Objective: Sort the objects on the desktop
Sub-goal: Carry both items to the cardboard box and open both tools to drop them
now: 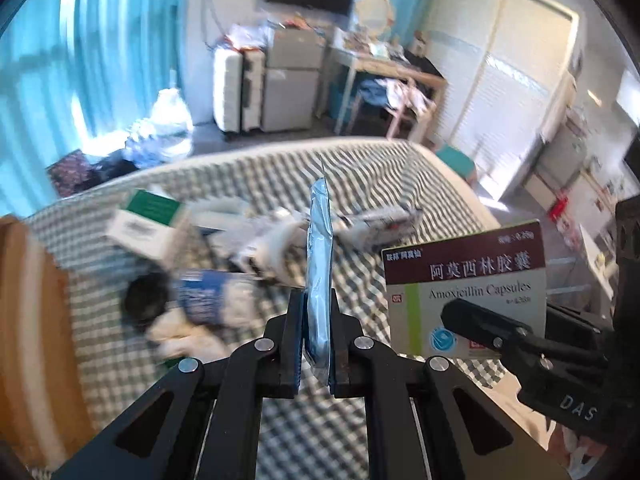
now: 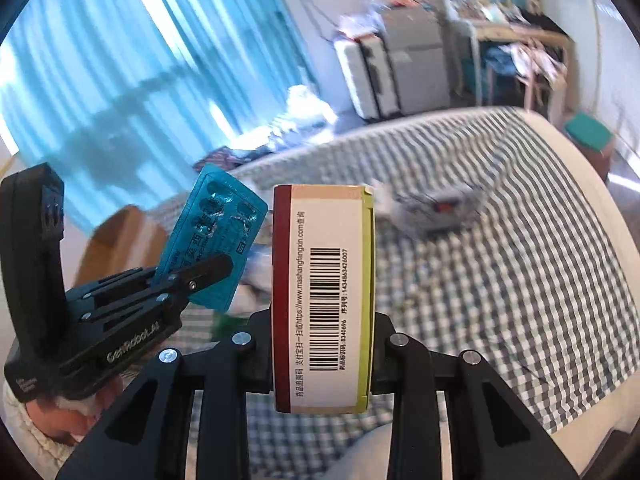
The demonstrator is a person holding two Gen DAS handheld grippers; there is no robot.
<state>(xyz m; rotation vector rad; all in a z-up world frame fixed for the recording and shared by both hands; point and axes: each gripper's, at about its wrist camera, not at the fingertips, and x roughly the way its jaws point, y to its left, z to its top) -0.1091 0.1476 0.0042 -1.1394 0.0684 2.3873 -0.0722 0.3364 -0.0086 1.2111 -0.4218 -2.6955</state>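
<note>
1. The left tongs (image 1: 316, 320) are pinching a blue blister pack (image 1: 319, 264) edge-on.
2. The right tongs (image 2: 322, 344) are clamping the amoxicillin box (image 2: 323, 296) upright.
3. Both are hanging over the checked bed (image 1: 400, 176), probably so pack and box can be paired.
4. Other boxes (image 1: 144, 224) are lying scattered below.

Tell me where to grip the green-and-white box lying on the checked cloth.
Take the green-and-white box across its two broad faces, coming from above. It lies flat among loose packets, so its sides are crowded. Both tongs are full now: blister pack, Amoxicillin box.
</note>
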